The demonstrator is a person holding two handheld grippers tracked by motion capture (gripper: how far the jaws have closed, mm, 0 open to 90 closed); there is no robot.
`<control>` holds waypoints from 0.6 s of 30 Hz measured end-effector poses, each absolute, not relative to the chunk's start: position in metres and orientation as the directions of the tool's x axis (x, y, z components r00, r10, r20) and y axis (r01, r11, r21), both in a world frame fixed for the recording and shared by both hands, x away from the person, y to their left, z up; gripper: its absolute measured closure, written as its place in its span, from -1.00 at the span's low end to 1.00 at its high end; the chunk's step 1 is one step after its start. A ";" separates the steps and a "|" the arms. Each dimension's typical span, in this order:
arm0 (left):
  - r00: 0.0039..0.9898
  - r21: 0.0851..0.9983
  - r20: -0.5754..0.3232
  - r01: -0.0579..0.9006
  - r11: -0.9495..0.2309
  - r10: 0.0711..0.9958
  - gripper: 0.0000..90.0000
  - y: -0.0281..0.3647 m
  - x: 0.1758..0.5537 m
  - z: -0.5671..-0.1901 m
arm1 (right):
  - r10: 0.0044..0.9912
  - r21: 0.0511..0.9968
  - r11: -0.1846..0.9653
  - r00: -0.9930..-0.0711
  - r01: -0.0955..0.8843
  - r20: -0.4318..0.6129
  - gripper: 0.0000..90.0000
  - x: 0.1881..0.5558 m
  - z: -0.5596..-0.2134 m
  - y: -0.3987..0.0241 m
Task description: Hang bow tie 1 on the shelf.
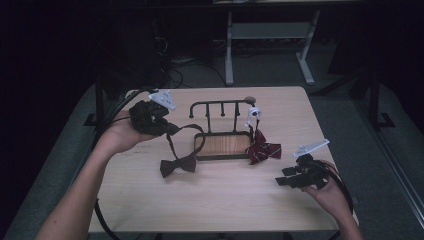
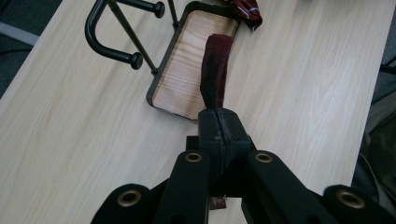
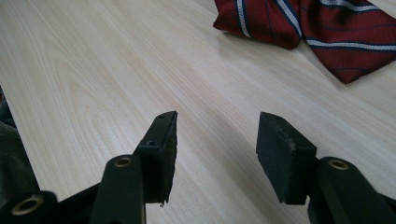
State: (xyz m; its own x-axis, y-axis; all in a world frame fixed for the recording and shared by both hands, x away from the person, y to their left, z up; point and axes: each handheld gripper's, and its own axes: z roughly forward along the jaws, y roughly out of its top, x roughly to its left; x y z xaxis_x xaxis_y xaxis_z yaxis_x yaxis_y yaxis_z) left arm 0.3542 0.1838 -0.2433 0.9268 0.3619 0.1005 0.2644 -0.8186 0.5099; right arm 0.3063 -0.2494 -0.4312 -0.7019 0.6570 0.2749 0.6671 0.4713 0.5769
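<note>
My left gripper is raised at the table's far left, shut on the strap of a dark brown bow tie. The strap loops from the jaws over the stand's tray down to the bow, which lies on the table in front of the stand. A red striped bow tie rests against the right end of the stand, also seen as red striped cloth. My right gripper hovers low over bare table at the front right, open and holding nothing, pointing toward the red tie.
A black metal stand with pegs and a wooden tray base stands mid-table. A small white clip object sits at its right end. A desk frame and cables lie on the floor beyond the far edge.
</note>
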 end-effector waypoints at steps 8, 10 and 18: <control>0.929 0.504 0.096 0.264 -0.822 0.357 1.00 0.181 0.361 -0.242 | 0.661 0.575 0.464 -0.696 0.674 0.282 0.06 0.305 -0.433 -0.254; 0.929 0.505 0.095 0.265 -0.821 0.359 1.00 0.180 0.362 -0.242 | 0.661 0.579 0.462 -0.696 0.672 0.280 0.06 0.305 -0.433 -0.256; 0.925 0.495 0.098 0.275 -0.824 0.367 1.00 0.183 0.368 -0.237 | 0.663 0.581 0.450 -0.690 0.678 0.291 0.05 0.305 -0.433 -0.259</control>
